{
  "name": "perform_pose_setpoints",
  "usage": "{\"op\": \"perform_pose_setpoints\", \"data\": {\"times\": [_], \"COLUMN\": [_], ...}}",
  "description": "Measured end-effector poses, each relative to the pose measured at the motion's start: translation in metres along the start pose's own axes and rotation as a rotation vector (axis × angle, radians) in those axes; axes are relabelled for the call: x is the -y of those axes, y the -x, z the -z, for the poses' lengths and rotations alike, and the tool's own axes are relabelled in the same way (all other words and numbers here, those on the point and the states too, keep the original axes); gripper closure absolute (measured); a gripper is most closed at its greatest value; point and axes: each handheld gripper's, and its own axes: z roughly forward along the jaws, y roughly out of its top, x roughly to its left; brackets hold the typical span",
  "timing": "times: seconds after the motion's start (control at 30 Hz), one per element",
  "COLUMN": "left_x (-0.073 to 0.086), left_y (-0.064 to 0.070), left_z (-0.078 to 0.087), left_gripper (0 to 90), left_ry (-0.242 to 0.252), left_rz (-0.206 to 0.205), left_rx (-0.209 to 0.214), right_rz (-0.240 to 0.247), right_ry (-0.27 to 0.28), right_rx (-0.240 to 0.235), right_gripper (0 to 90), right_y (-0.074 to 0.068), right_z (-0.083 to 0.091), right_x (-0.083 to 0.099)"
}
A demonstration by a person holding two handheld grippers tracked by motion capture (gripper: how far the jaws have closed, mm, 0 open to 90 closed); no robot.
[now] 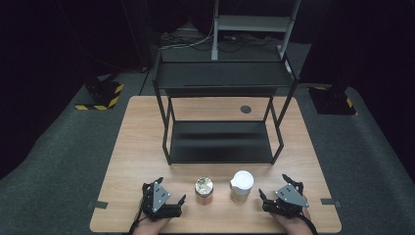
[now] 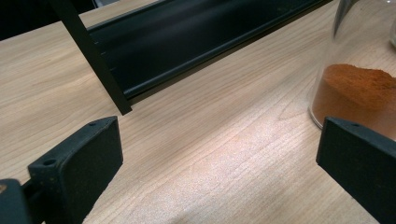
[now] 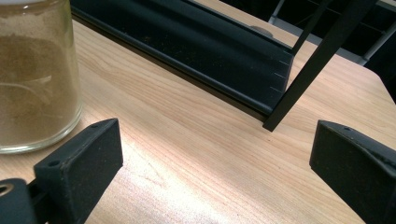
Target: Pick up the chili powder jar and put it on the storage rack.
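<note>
Two glass jars stand near the table's front edge. The left jar [image 1: 204, 190] has a shiny metal lid and holds orange-red powder [image 2: 357, 95]. The right jar [image 1: 241, 186] has a white lid and holds brownish powder [image 3: 35, 84]. My left gripper [image 1: 165, 192] rests open on the table just left of the orange jar, nothing between its jaws. My right gripper [image 1: 277, 187] rests open just right of the white-lidded jar, also holding nothing. A black two-tier metal shelf [image 1: 221, 142] stands behind the jars.
The wooden table [image 1: 137, 147] has bare room on both sides of the shelf. The shelf's front legs [image 2: 91, 60] [image 3: 317, 65] stand close ahead of each gripper. A dark round grommet [image 1: 245, 109] sits at the table's back. Dark carpet surrounds the table.
</note>
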Motion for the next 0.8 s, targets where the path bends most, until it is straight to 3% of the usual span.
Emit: {"op": "perform_pose_setpoints", "data": {"times": [0.13, 0.8], "left_x": [-0.0018, -0.0012], "left_y": [0.0018, -0.0017], "left_z": [-0.0007, -0.0004], "left_gripper": [0.6, 0.6], "left_ry": [-0.01, -0.008], "left_rz": [-0.014, 0.015], "left_rx": [-0.005, 0.0], "right_rz": [-0.004, 0.028], "right_ry": [-0.008, -0.014], "right_rx": [0.002, 0.012], "right_gripper": [1.1, 1.1], "right_y": [0.0003, -0.0051], "right_z": [-0.0001, -0.0003], "right_x": [-0.001, -0.0022]}}
